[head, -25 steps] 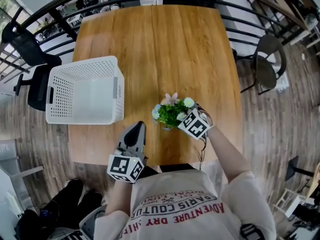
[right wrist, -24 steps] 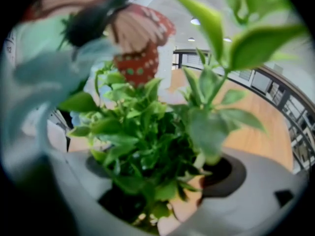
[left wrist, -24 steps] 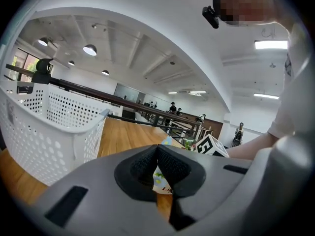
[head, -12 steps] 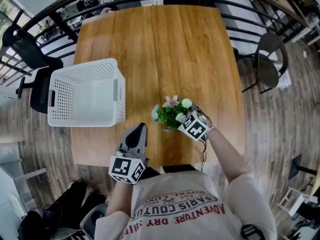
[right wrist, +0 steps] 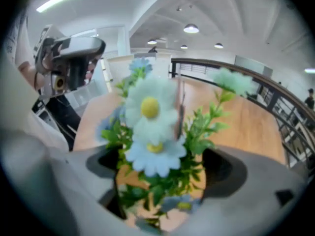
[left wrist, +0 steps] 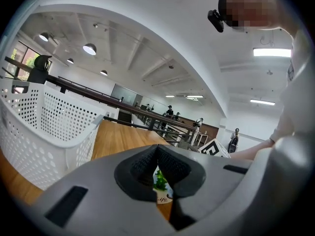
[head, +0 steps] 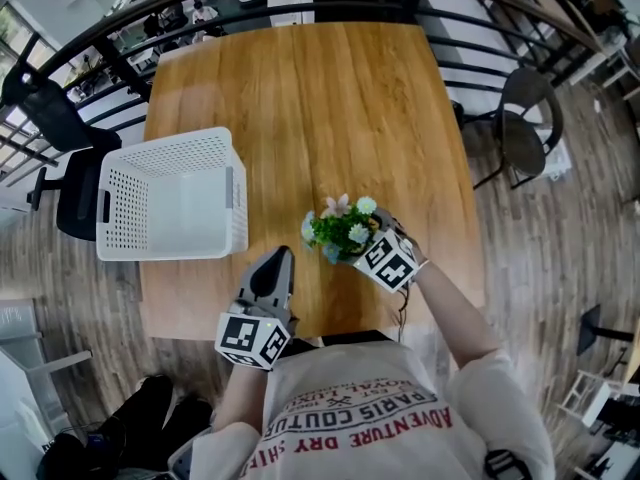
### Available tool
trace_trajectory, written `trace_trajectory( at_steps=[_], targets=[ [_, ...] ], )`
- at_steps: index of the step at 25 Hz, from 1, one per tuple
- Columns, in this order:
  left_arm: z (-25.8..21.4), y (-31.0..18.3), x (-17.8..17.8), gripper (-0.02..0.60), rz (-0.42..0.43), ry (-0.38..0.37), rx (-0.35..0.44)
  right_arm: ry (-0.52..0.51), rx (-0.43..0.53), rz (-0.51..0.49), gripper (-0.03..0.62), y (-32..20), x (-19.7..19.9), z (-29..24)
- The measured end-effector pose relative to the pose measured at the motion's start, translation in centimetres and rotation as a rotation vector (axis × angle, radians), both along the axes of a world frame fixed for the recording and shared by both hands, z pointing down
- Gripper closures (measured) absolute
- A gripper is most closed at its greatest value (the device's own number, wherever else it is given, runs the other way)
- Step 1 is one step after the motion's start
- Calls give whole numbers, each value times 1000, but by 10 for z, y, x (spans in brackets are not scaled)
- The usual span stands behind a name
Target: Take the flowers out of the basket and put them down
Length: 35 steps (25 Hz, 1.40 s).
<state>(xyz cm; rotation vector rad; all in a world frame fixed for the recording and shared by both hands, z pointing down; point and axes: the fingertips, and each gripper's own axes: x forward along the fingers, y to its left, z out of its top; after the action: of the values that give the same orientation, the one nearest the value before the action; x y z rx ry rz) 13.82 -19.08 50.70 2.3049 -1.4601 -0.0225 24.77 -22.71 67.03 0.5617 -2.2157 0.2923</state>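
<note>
Wood-grain table (head: 330, 108) fills the middle of the head view, with a dark railing (head: 480, 28) curving round its far end, a plank floor below and a round dark chair (head: 527, 128) off to the right. On the table's left edge stands the white perforated basket (head: 130, 208), open side up, and its inside shows only bare white walls and floor. The flowers (head: 340, 230), a small bunch of pale daisies and green leaves, sit out of the basket, on the table near its front edge and well apart from the basket's right wall. From the left gripper view their base is a small white pot (left wrist: 162, 196) standing upright on the wood. The right gripper (head: 358, 243) reaches in from the person's side, and in the right gripper view its jaws stand wide apart on either side of the bunch, leaves and blooms filling the gap; whether the pads touch the foliage cannot be told. The left gripper (head: 280, 258) lies over the table's near edge, between the basket and the flowers, pointing forward, its jaws brought together at the tips with nothing between them.
</note>
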Motion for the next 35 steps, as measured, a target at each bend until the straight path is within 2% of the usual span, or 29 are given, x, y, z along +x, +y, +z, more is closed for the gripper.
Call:
trace_trajectory(
  at_steps=[3, 10, 15, 22, 23, 24, 25, 26, 29, 35],
  targets=[
    [-13, -3, -4, 557, 7, 7, 24, -24, 30, 31, 115, 2, 1, -25],
    [-46, 0, -18, 557, 12, 29, 82, -108, 214, 123, 115, -7, 1, -106],
    [-64, -5, -36, 555, 38, 11, 119, -199, 332, 171, 117, -15, -25, -165],
    [-98, -8, -78, 555, 39, -34, 174, -355, 401, 300, 124, -16, -68, -215],
    [-101, -8, -86, 555, 36, -42, 179, -366, 411, 334, 145, -15, -73, -218],
    [-104, -8, -95, 556, 32, -46, 183, -375, 428, 382, 242, -16, -76, -222],
    [-107, -8, -104, 555, 29, -48, 187, -383, 449, 431, 434, -17, -78, -227],
    [-109, -8, -112, 557, 27, -49, 191, -388, 466, 466, 511, -18, -81, -230],
    [-111, -9, -130, 557, 15, -53, 196, -397, 463, 484, 526, -17, -96, -230],
    [-110, -12, -164, 556, -8, -85, 208, -449, 407, 455, 564, -13, -129, -234]
  ],
)
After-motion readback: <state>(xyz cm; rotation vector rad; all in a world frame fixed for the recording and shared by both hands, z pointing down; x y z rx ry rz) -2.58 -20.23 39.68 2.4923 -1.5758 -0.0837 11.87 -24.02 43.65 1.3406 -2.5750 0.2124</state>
